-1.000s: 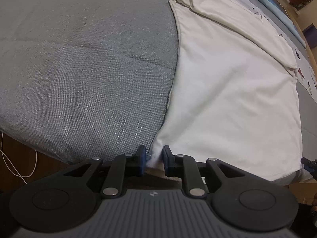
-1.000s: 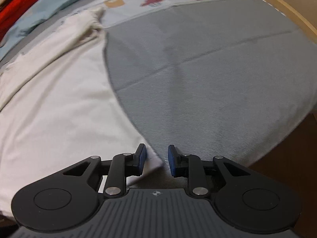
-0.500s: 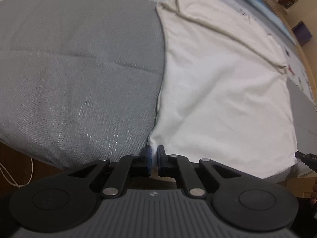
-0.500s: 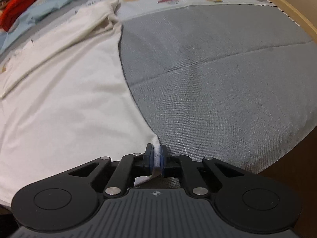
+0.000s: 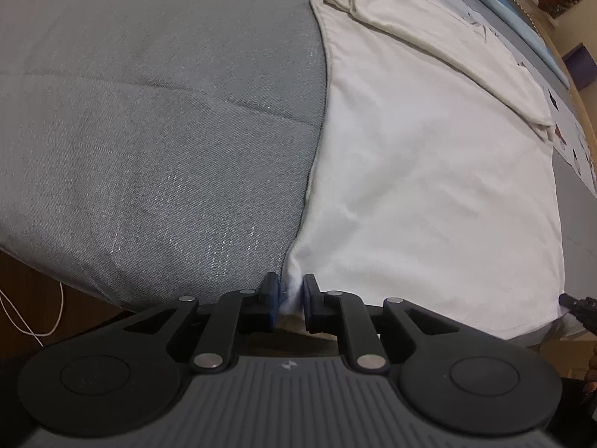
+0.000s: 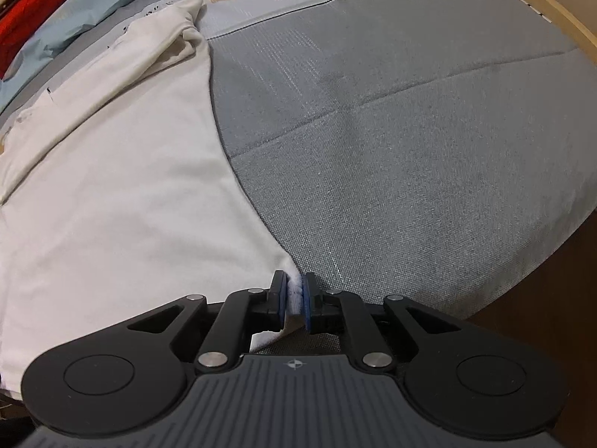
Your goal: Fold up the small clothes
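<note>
Shirt [image 5: 429, 186] lies flat on a grey bed [image 5: 149, 130]. Left tool [image 5: 290, 300] and right tool [image 6: 294, 300] each pinch 1 near hem corner; their jaws have just eased slightly. Next: lift both corners together, fold toward the collar.

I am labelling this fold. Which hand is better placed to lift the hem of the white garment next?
Neither: left gripper and right gripper each pinch a near corner of the white garment, so both should lift together.
</note>
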